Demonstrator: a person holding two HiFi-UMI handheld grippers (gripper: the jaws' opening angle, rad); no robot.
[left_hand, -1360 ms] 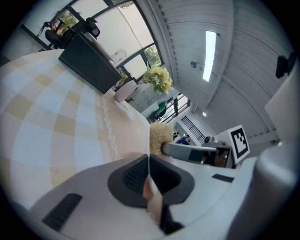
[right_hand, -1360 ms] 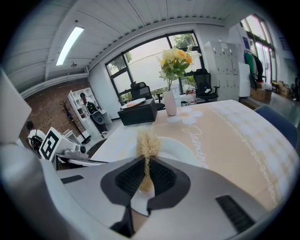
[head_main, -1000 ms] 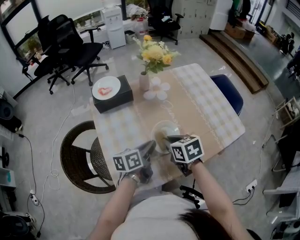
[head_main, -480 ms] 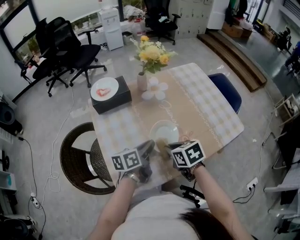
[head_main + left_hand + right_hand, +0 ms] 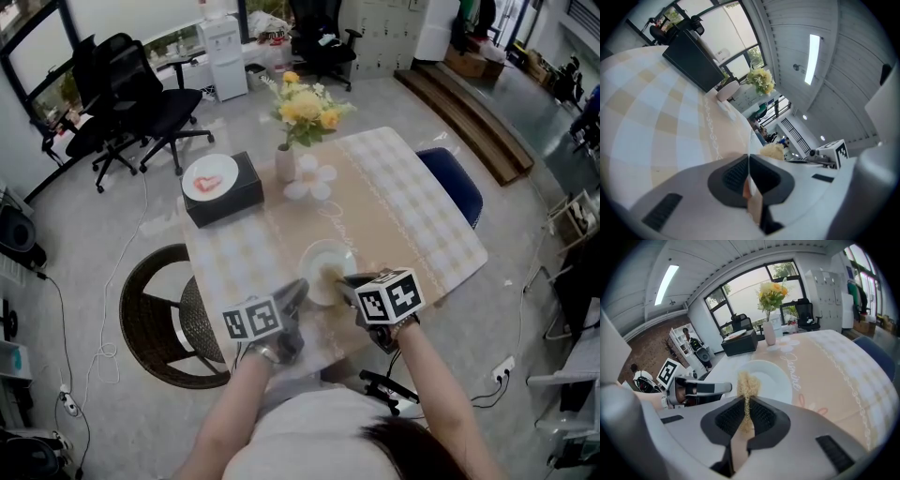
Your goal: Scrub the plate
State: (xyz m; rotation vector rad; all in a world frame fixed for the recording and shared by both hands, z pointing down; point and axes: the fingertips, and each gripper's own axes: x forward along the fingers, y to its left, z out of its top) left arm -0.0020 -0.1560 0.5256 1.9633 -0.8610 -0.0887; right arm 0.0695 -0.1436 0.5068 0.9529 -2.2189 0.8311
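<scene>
A white plate (image 5: 330, 255) lies on the checked tablecloth near the table's front edge. My left gripper (image 5: 302, 287) is shut on the plate's near-left rim, which shows edge-on as a thin white line (image 5: 751, 140) between its jaws (image 5: 748, 160). My right gripper (image 5: 346, 279) is shut on a yellowish fibrous scrubber (image 5: 747, 384). The scrubber's tuft rests over the near part of the plate (image 5: 774, 375). In the left gripper view the scrubber (image 5: 772, 151) shows just past the rim. In the right gripper view the left gripper (image 5: 708, 388) shows at the plate's left.
A black box (image 5: 225, 199) with a red-smeared dish on it sits at the table's back left. A vase of yellow flowers (image 5: 286, 161) and white flower-shaped pieces (image 5: 312, 184) stand behind the plate. A round wicker chair (image 5: 159, 314) is at the left, a blue chair (image 5: 457, 184) at the right.
My right gripper with the scrubber has shifted slightly to the right across the plate. The left gripper and the plate have stayed put.
</scene>
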